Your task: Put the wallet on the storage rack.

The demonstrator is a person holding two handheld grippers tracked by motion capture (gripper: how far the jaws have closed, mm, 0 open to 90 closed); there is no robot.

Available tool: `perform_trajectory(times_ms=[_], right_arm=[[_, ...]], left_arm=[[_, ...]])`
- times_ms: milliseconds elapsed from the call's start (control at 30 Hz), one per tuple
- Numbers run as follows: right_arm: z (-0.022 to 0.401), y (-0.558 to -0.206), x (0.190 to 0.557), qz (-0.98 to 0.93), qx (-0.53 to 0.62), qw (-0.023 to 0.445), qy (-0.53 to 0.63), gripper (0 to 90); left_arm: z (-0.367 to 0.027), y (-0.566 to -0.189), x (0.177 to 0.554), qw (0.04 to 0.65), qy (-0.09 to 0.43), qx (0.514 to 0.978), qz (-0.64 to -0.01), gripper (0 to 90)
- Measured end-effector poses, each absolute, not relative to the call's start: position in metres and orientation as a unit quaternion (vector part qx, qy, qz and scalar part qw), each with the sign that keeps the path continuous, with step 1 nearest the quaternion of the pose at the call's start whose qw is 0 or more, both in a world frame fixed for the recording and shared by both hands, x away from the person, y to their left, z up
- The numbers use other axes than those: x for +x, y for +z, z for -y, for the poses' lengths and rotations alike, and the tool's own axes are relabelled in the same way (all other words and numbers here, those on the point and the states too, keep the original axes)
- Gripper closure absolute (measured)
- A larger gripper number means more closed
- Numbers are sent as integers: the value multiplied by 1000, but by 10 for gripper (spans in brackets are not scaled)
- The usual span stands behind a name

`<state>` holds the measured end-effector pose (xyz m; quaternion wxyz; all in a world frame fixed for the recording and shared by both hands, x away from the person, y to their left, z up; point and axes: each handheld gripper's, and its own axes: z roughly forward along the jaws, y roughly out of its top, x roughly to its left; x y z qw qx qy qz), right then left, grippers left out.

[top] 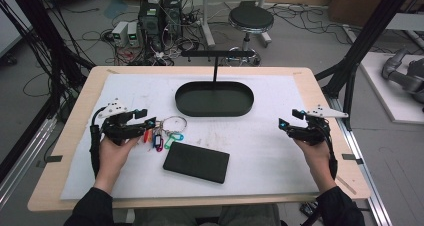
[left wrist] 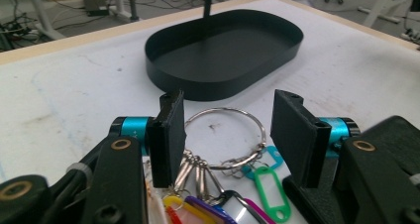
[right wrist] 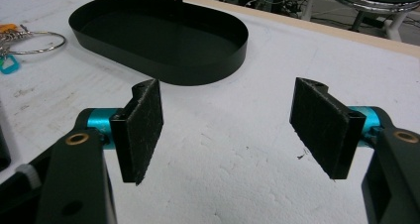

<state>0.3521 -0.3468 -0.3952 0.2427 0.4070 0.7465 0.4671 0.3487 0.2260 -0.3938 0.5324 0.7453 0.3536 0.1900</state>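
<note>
Steel wire forms the key ring (left wrist: 229,135), which lies flat on the white table cover (top: 270,146) left of centre in the high view, with a bunch of coloured plastic key tags (left wrist: 233,199) fanned out below it toward the lower edge of the left gripper view. The left gripper (top: 145,123) sits over this bunch, its jaws partly spread with the ring and the tags' small rings between them; the left pad stands right at the ring's edge, but whether it touches I cannot tell, and the right pad is clear of it. A black flat case (top: 196,162) lies just below and right of the tags in the high view. Above them, at the upper middle of the frame, stands the black oval tray (top: 214,106) with a thin post rising from its far side. At the right of the frame, well apart from the keys, the right gripper (top: 286,124) is held over bare cover, its jaws spread wide with nothing between them.
</note>
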Motion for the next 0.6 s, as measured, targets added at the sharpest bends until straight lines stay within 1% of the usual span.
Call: perform_trajectory(times_ms=[233,600], right_arm=[[348,-395,351,-746,408,242,468,293],[342,-395,351,-752,400,244,464,293]], left_arm=[[-216,-399,339,529,177,757,-340,472],[-197,-420,333,510,132,779,-341,457]])
